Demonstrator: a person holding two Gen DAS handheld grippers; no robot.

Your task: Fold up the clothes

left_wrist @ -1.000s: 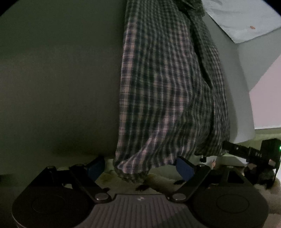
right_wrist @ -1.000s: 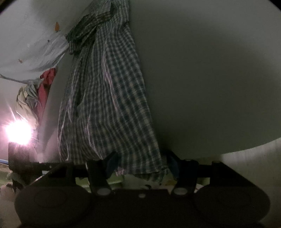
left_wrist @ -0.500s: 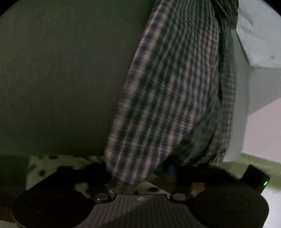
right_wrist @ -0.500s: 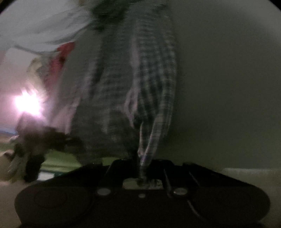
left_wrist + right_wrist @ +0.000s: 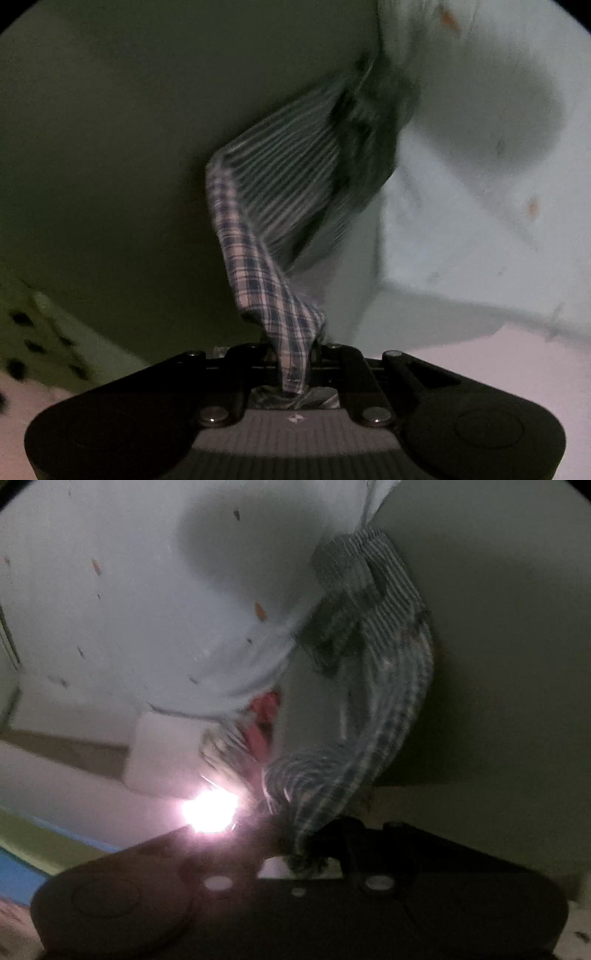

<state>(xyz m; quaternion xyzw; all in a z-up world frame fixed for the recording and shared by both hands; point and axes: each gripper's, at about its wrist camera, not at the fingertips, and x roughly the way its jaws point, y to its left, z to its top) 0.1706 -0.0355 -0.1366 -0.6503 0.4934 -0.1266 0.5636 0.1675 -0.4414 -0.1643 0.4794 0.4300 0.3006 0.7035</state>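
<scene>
As jaws close, plaid shirt (image 5: 258,266) stretched lengthwise, away from left gripper (image 5: 293,363)

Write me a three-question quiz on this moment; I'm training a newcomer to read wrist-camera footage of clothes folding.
1. True or false: the plaid shirt lies spread flat on the bed.
2. What is between the left gripper fingers?
3. Beside the bright light in the right wrist view, the pile holds a garment that is: A red, B yellow, C black.

Key: 1 false; 2 plaid shirt; 3 A
</scene>
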